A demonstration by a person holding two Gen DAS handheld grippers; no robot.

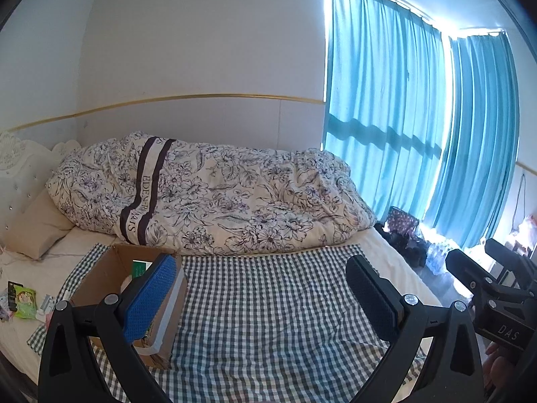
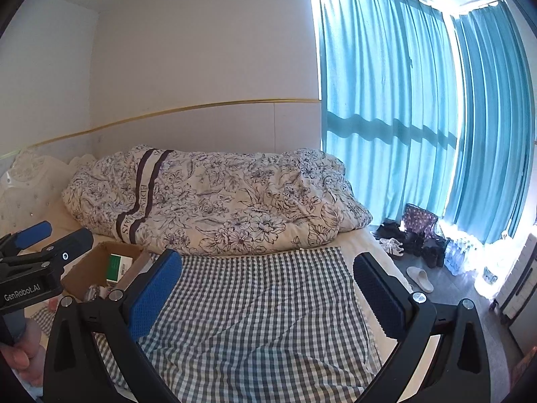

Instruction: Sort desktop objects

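Both claws hang above the bed, and both are spread wide with nothing between the pads. The left gripper (image 1: pixel 265 299) is over the checked cloth (image 1: pixel 268 302), which lies flat on the mattress and is empty in its middle part. The right gripper (image 2: pixel 268 295) hangs over the same cloth a little more to the window side. Each one also shows in the other's view: the right one at 3 o'clock in the left camera, the left one at 9 o'clock in the right camera, where a hand (image 2: pixel 23 356) holds its handle.

At about 8 o'clock from the middle of the cloth stands an open cardboard box (image 1: pixel 100 278), on the left edge of the cloth. Inside it I see a small green and white carton (image 2: pixel 118 267) and some other things that are too hidden to name. The blue pad of the left claw covers part of the box's right wall in the left view.

More to the left, at 9 o'clock, a few small things lie on the white sheet beside the cloth: a green packet (image 1: pixel 25 300) and a dark flat packet (image 1: pixel 14 294) touching it.

At 12 o'clock a flowered quilt (image 1: pixel 214 194) is heaped along the wall. At 2 o'clock blue curtains (image 1: pixel 402 127) cover the window, and shoes (image 2: pixel 419 275) lie on the floor under them.
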